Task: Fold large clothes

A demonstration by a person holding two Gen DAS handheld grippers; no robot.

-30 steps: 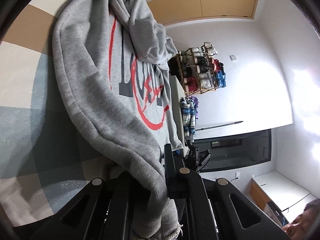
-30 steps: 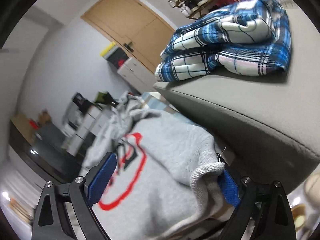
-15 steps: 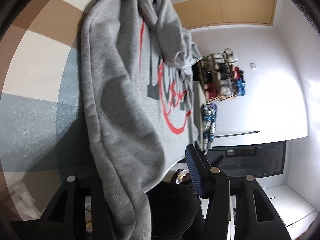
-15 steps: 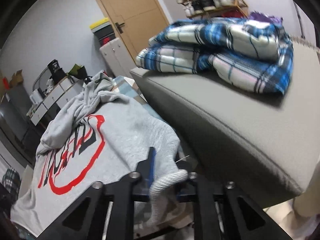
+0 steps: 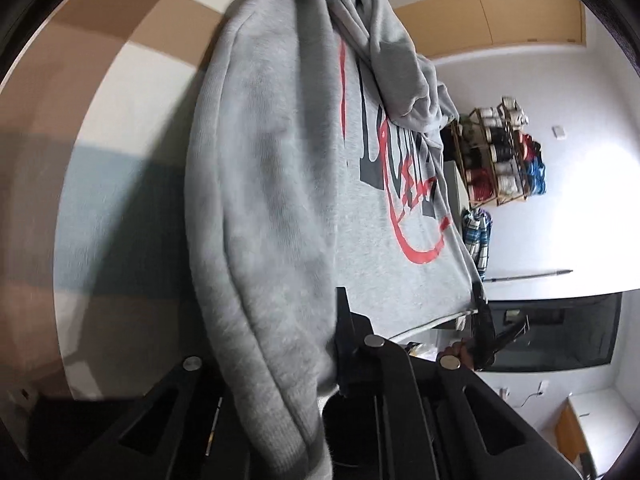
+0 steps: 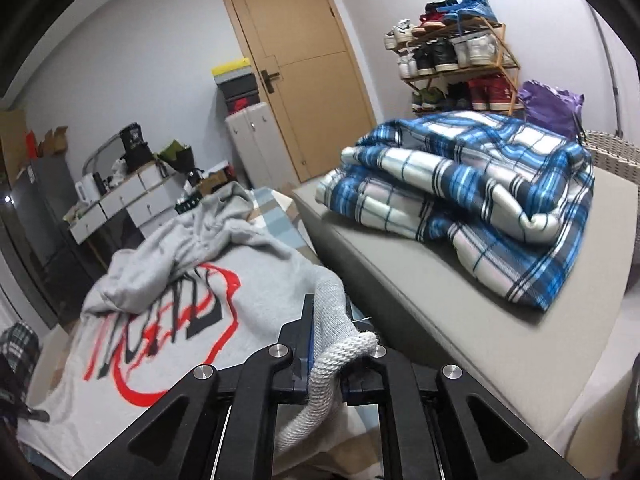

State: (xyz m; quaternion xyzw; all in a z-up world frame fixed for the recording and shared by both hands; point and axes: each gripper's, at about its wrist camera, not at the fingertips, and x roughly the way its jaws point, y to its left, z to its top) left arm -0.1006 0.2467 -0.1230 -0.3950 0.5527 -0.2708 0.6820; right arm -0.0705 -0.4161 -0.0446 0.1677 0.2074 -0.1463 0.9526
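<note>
— Stretching between both grippers is one grey hoodie (image 6: 264, 292) with a red and dark print, its hem lifted and its hood end slumped on the checked rug (image 5: 120, 92). I'd judge it is held by two hem corners so it can be spread flat before folding.

— Anything bigger nearby?

— One grey ottoman (image 6: 460, 304) just beside the hoodie, carrying one folded blue plaid blanket (image 6: 472, 184), probably set aside as done. Behind stand one door (image 6: 304, 64) and one shoe rack (image 6: 452, 48).

— And the grippers?

— Two. The right gripper (image 6: 328, 344) has its jaws pinched tight on the ribbed hem, which bulges out between them. The left gripper (image 5: 304, 380) has thick fabric draped down between its fingers; the hoodie hides the near finger, so I cannot tell for sure that it is clamped.
</note>
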